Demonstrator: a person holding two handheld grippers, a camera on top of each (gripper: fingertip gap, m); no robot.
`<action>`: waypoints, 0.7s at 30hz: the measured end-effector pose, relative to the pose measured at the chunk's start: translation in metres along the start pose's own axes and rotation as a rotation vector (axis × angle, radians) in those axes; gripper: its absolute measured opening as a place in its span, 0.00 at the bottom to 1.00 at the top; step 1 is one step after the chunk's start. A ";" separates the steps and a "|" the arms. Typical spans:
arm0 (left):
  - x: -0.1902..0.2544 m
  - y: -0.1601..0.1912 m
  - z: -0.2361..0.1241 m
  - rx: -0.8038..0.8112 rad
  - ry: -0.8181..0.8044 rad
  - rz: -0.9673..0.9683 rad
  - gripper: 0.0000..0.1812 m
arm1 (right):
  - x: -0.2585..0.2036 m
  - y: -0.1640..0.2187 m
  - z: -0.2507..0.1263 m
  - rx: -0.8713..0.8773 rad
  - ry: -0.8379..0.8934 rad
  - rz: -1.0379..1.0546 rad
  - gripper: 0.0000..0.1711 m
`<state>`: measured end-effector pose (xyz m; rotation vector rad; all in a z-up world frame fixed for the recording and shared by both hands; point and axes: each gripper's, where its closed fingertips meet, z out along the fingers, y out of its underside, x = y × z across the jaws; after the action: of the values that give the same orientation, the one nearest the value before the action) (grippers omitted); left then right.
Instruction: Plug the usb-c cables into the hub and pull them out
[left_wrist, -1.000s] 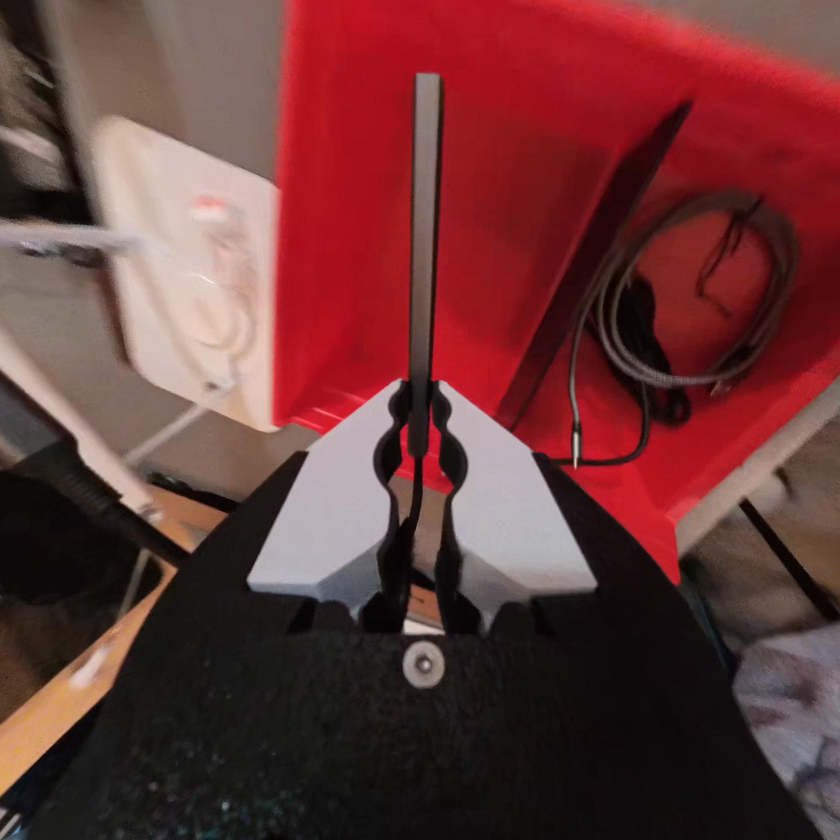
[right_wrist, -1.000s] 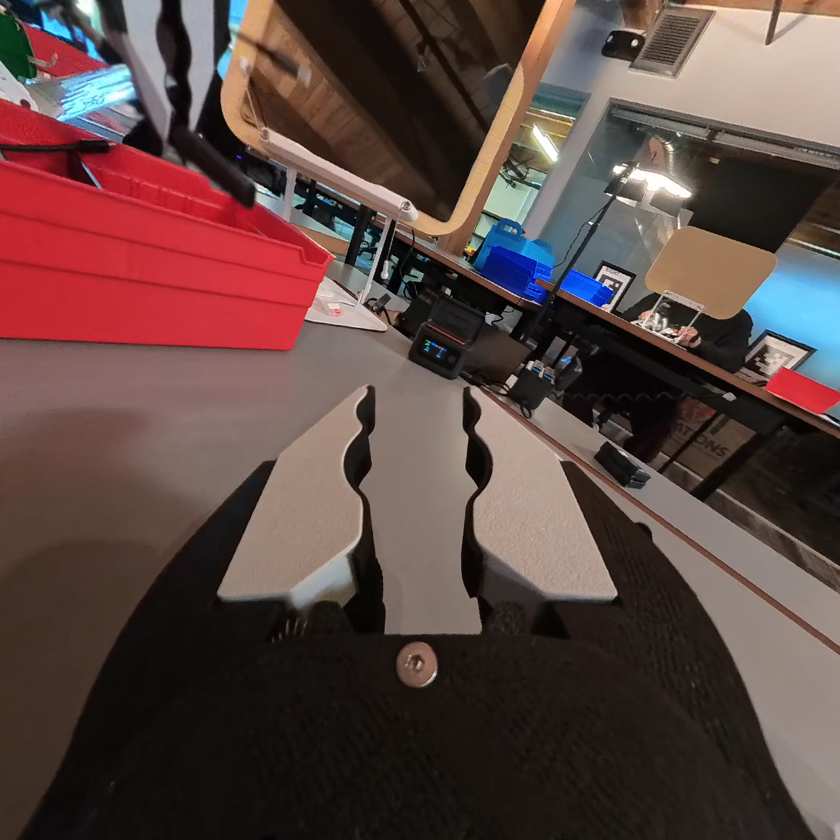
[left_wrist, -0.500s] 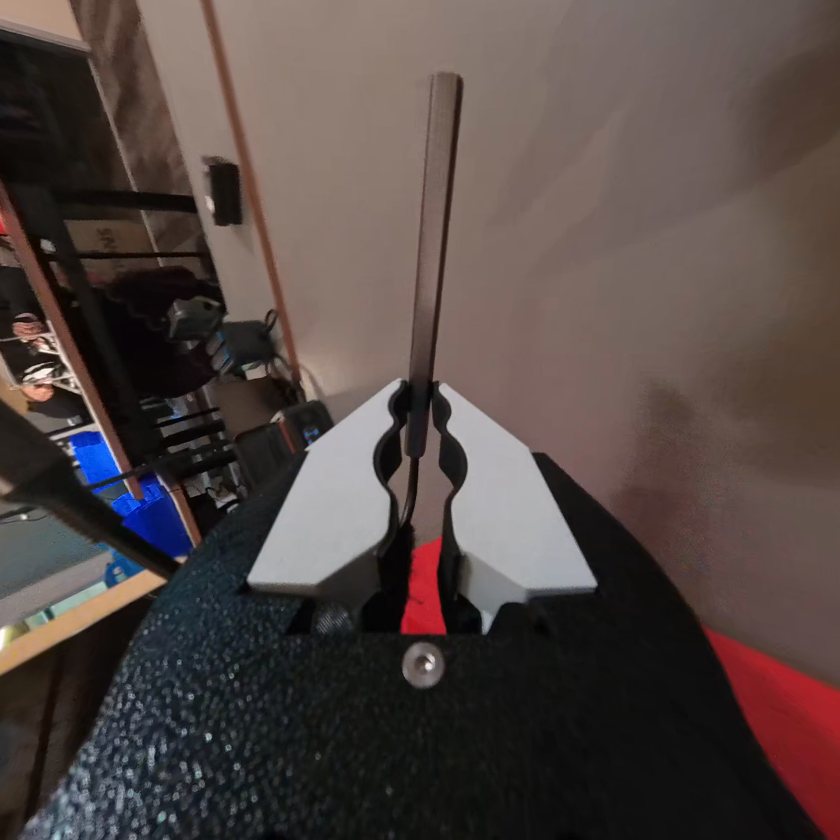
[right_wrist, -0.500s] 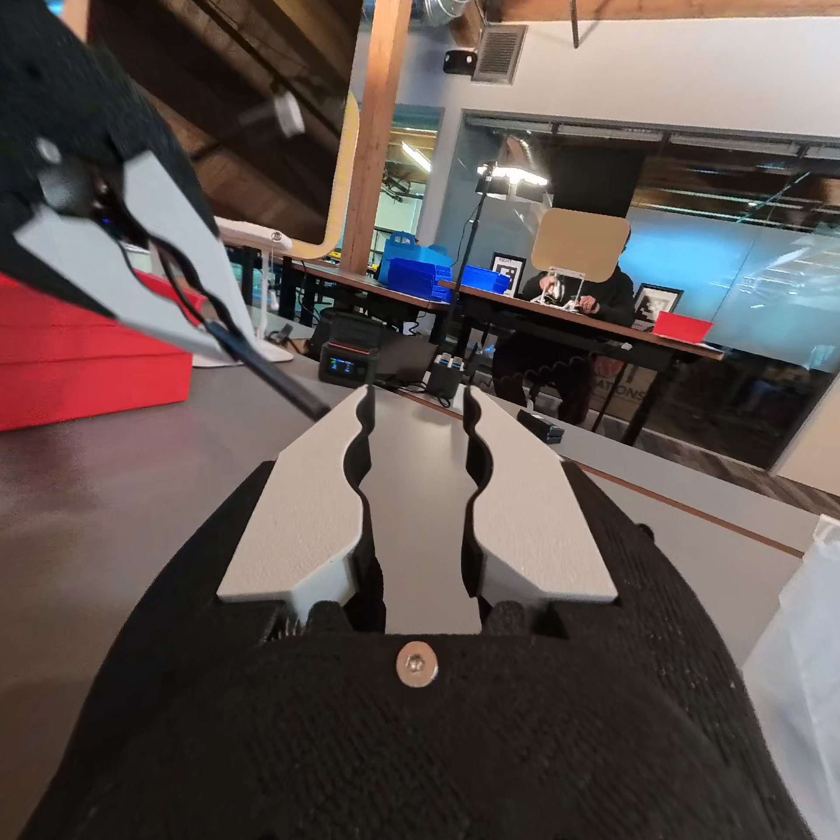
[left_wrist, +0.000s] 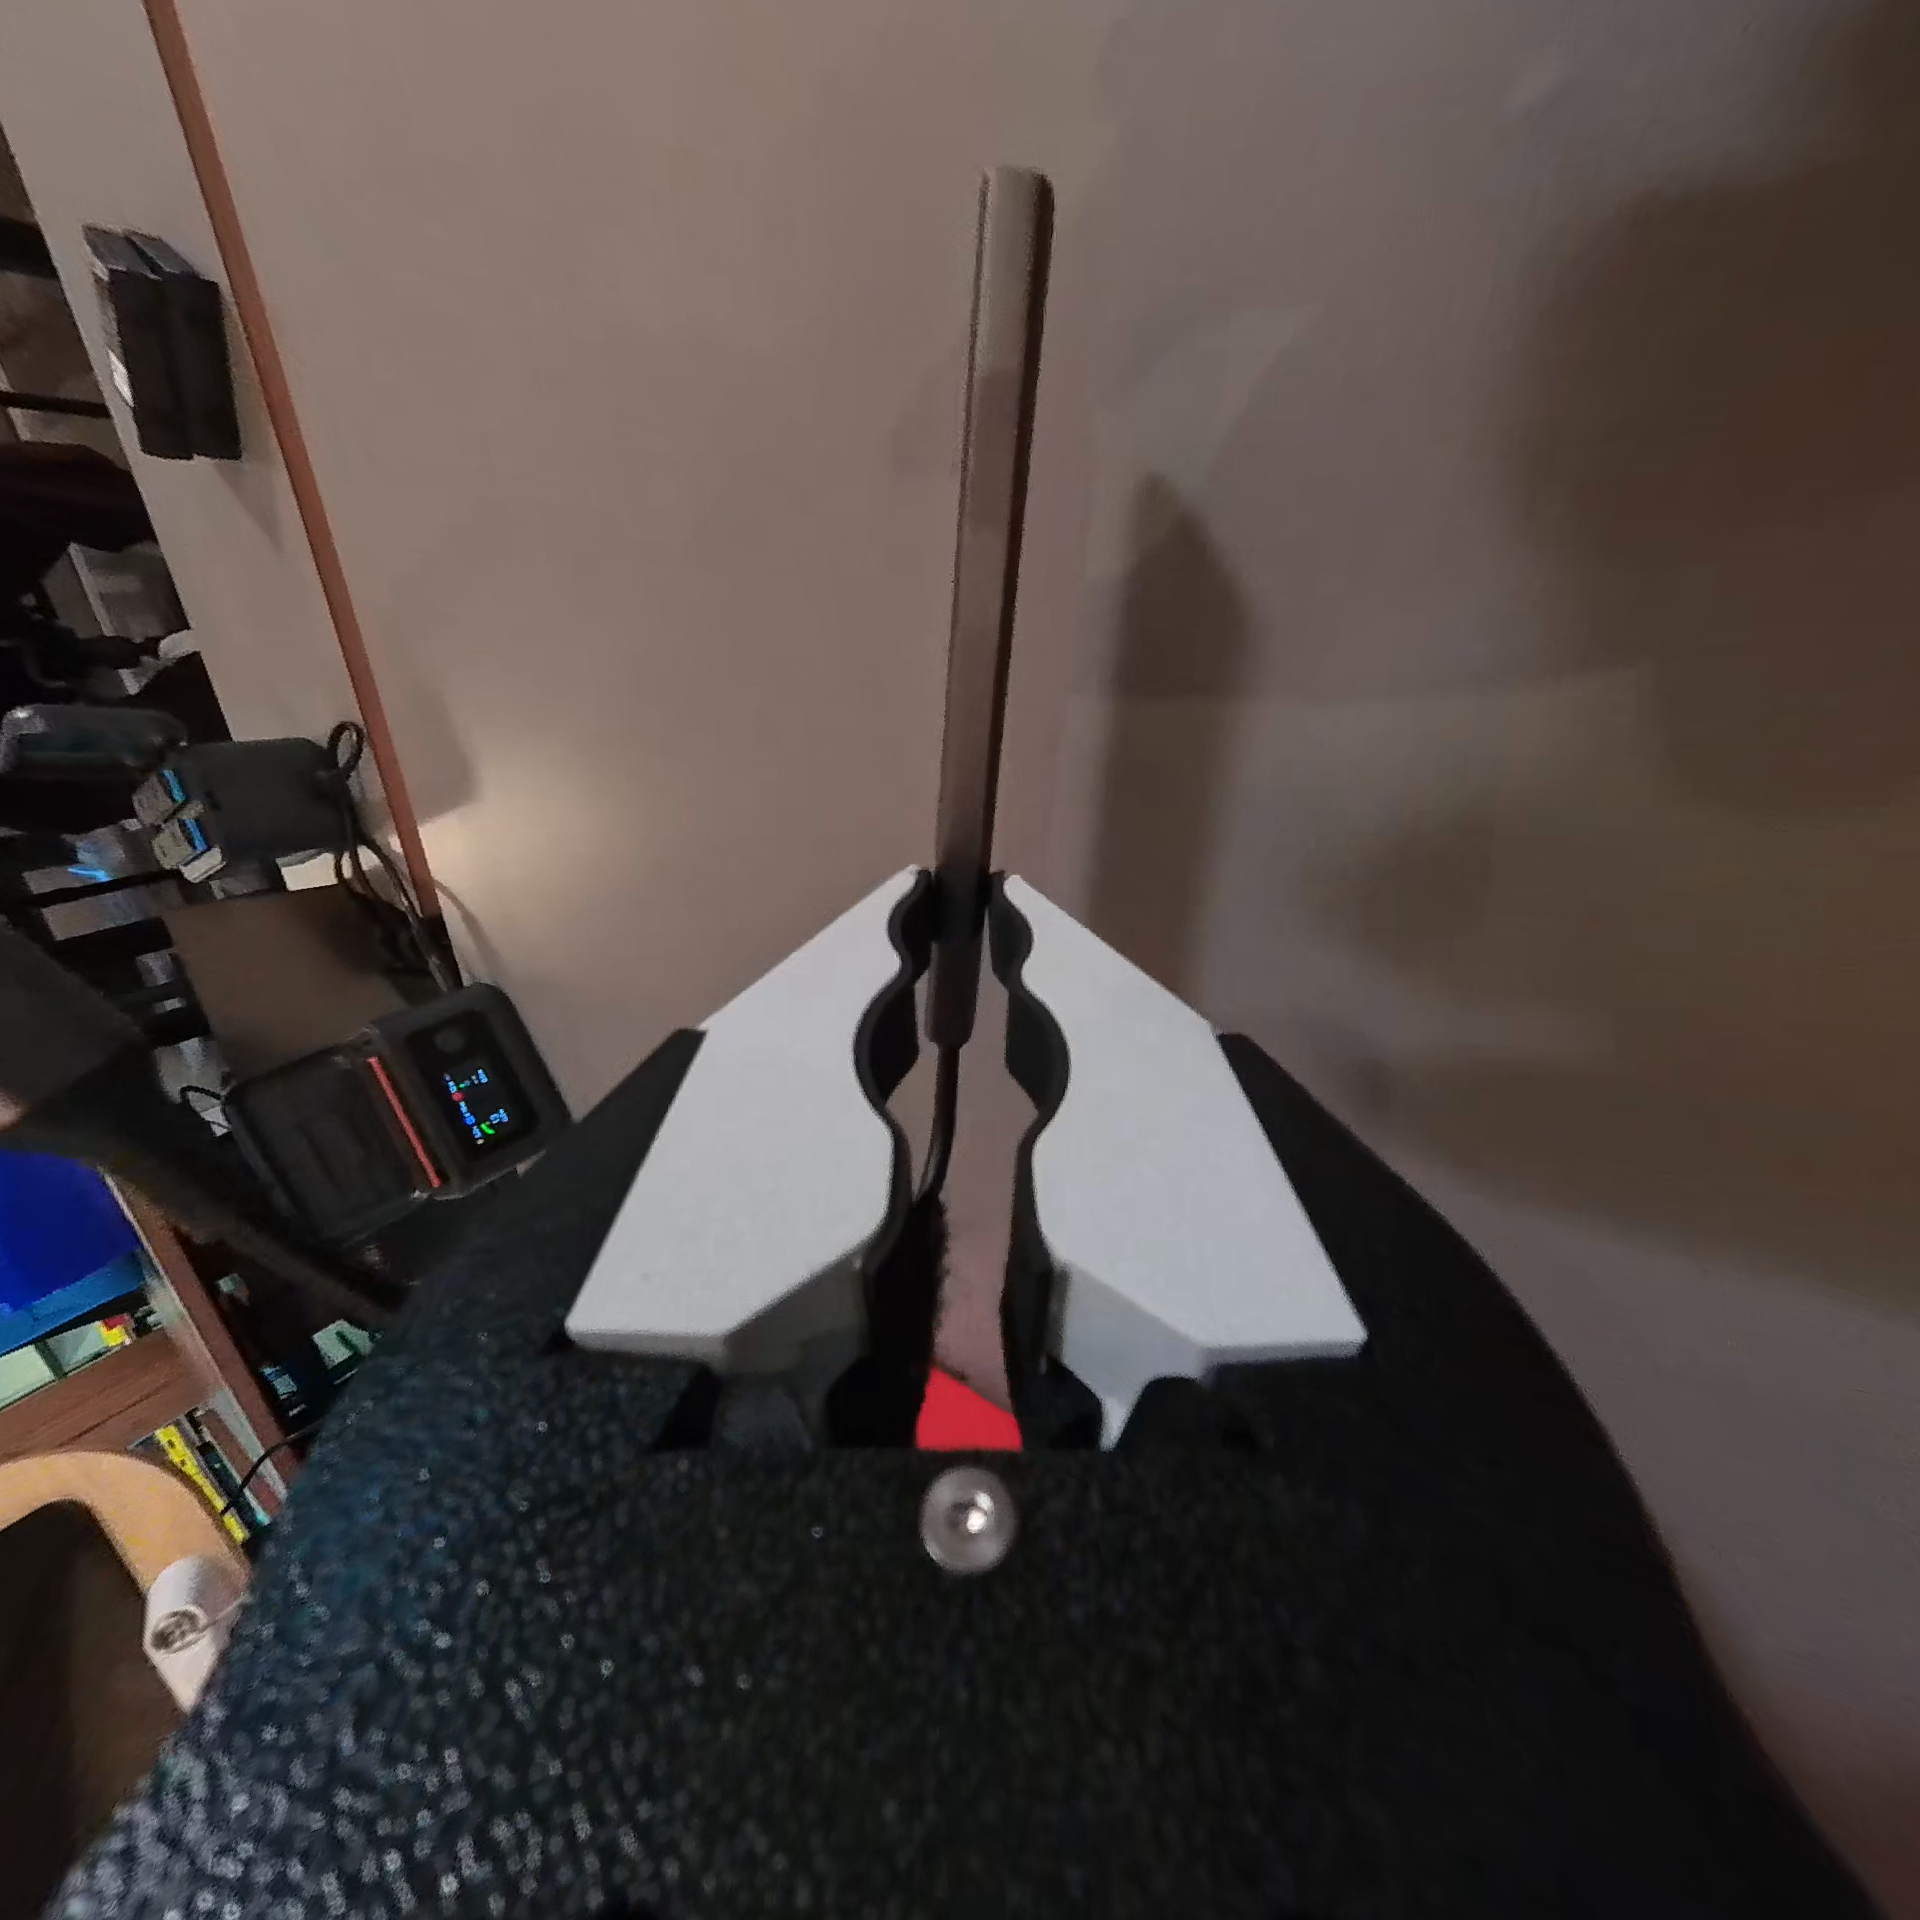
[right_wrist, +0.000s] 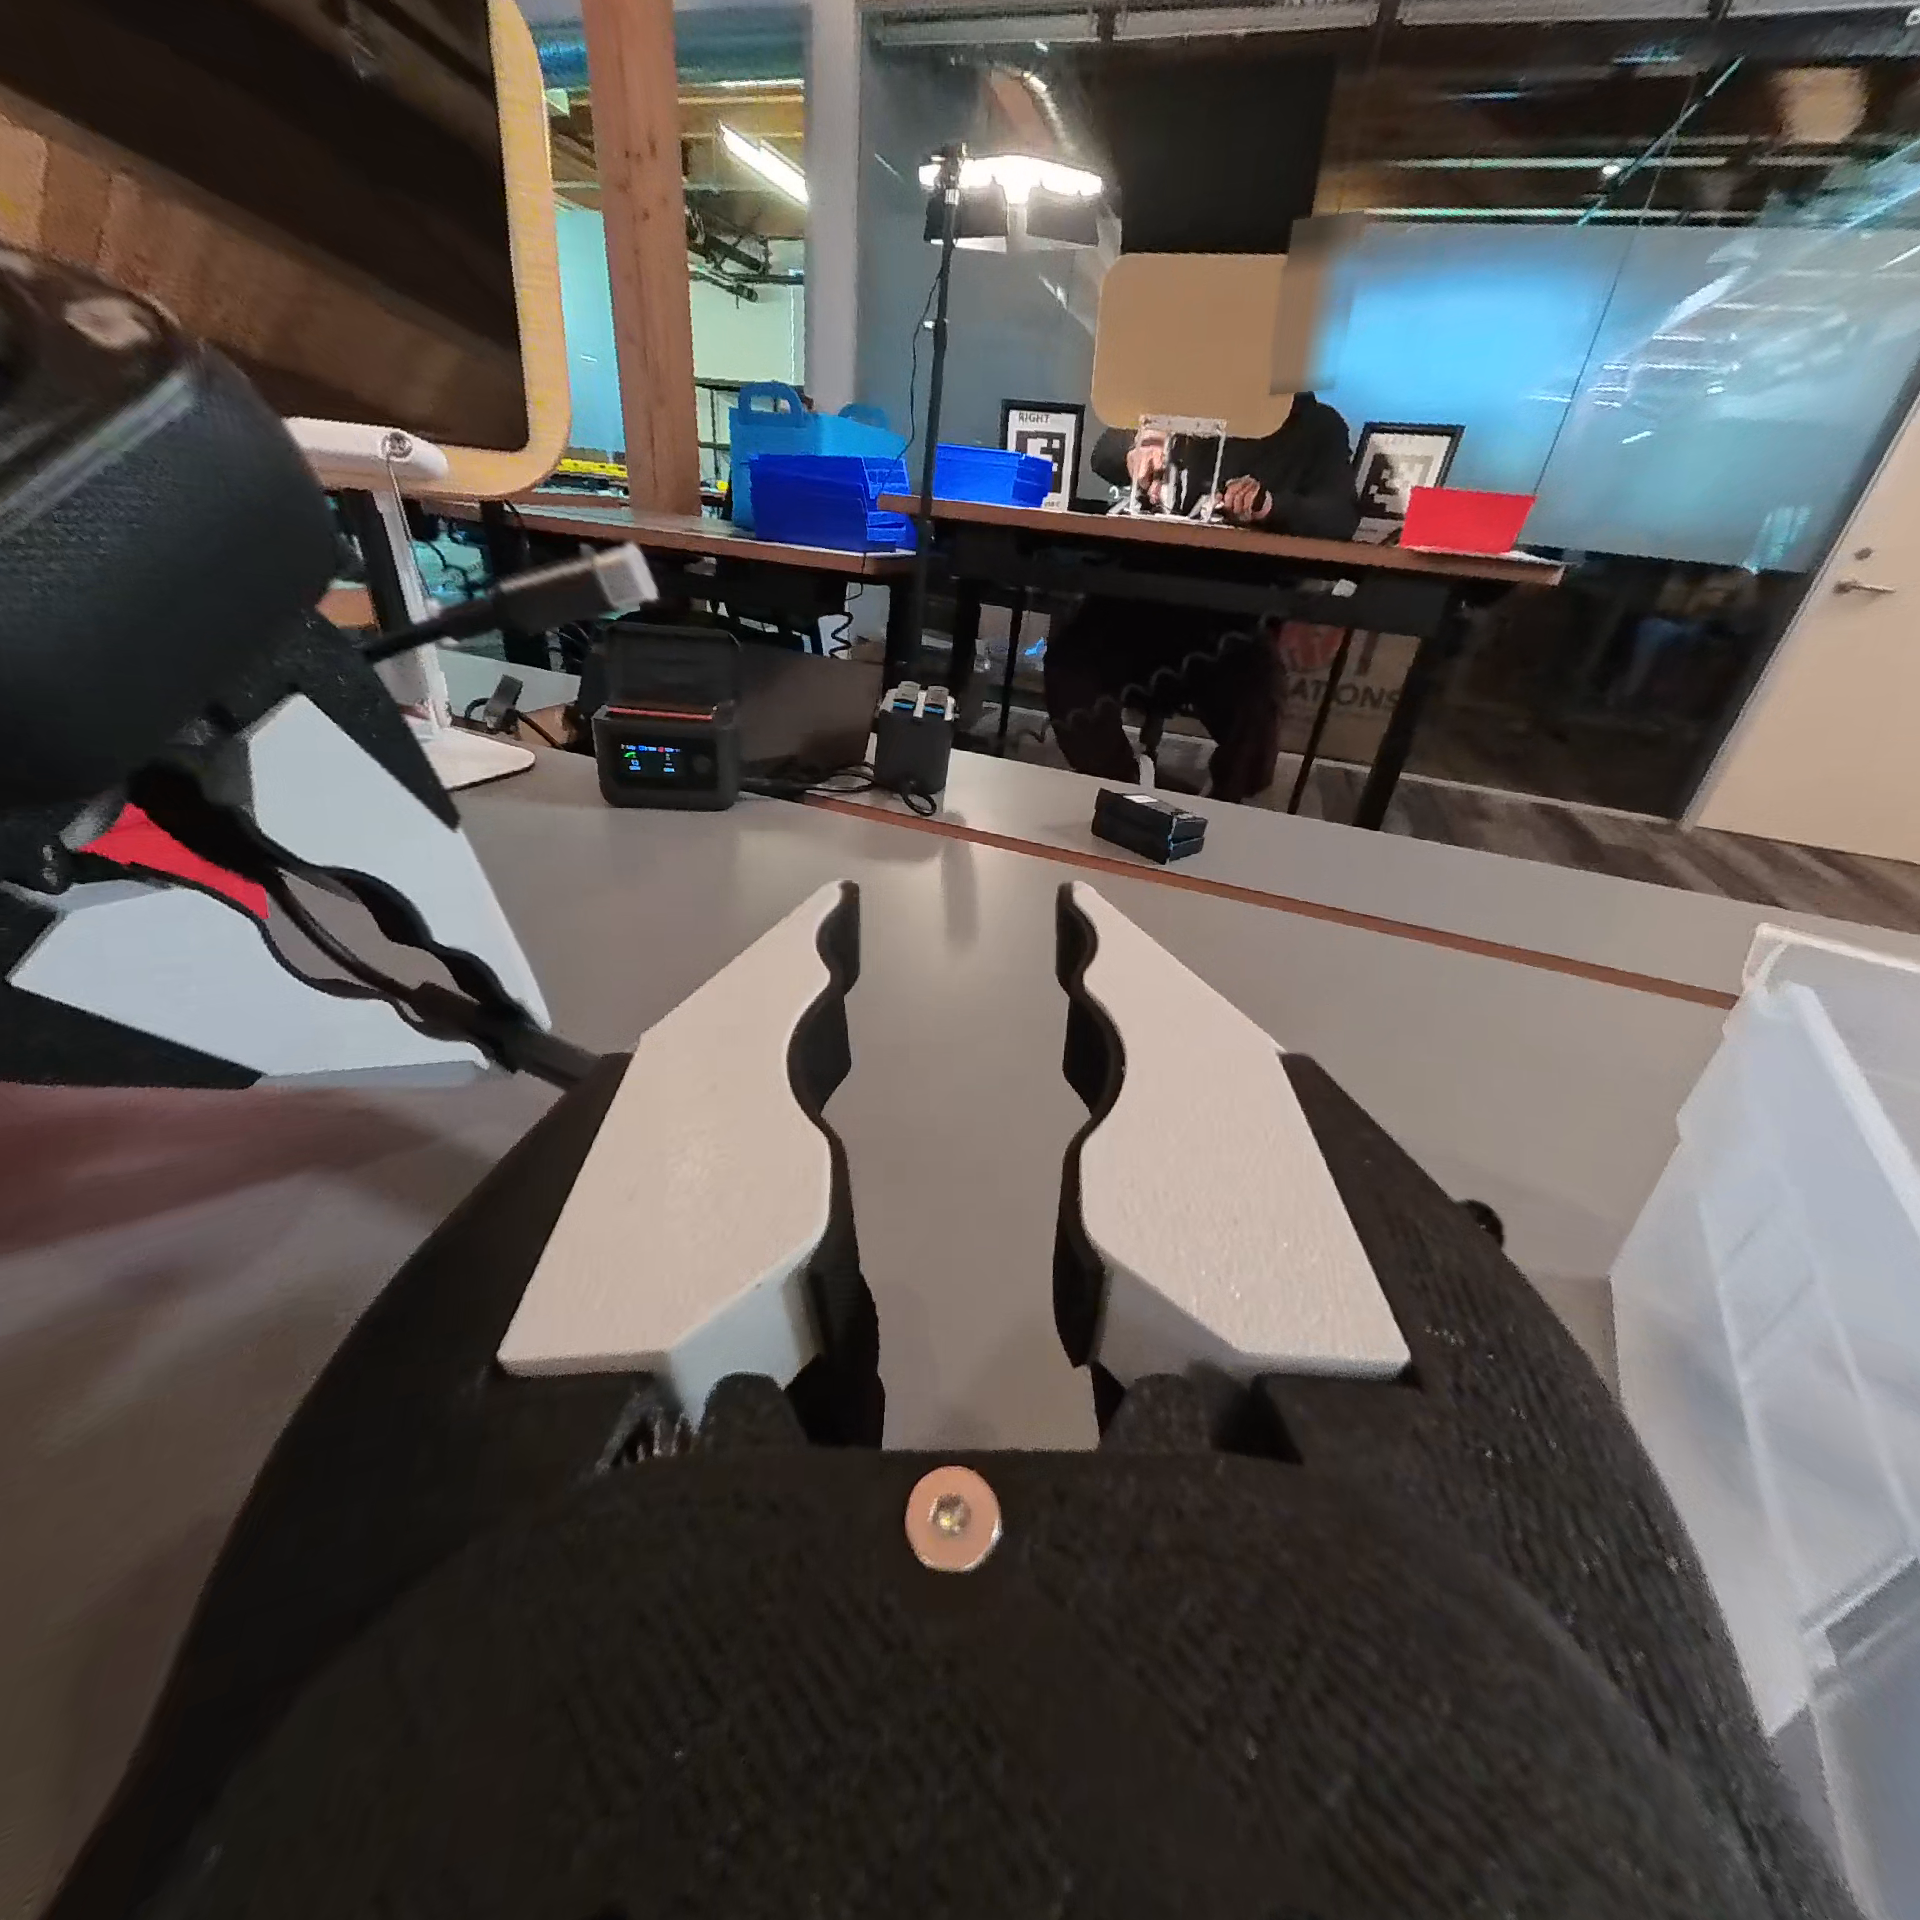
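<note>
Grey table (right_wrist: 1351, 1039) below: left claw (left_wrist: 961, 883) pinches hub (left_wrist: 992, 540), right claw (right_wrist: 958, 894) spread, empty

Table (right_wrist: 1351, 997): grey top with a brown edge strip.
Charger case (right_wrist: 668, 743): black, lit small screen, lid raised, at the far edge.
Flat black block (right_wrist: 1148, 824): right of it, apart.
Clear plastic bin (right_wrist: 1787, 1299): near right.
Blue bins (right_wrist: 831, 499): on the far table.
Person (right_wrist: 1226, 582): seated there.
</note>
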<state>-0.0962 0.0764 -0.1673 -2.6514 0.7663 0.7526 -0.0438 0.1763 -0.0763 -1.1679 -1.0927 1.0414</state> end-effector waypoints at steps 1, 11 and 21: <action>0.000 0.000 0.000 0.001 -0.008 0.004 0.04 | -0.002 0.000 0.000 0.000 -0.002 -0.008 0.21; 0.007 0.002 -0.001 0.013 -0.024 -0.018 0.05 | -0.010 -0.001 0.002 -0.005 -0.025 -0.016 0.22; 0.026 -0.002 -0.032 0.038 0.118 -0.168 0.28 | -0.015 0.001 0.004 0.005 -0.050 -0.020 0.22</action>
<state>-0.0636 0.0546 -0.1553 -2.7037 0.5703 0.5365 -0.0499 0.1627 -0.0783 -1.1295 -1.1383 1.0622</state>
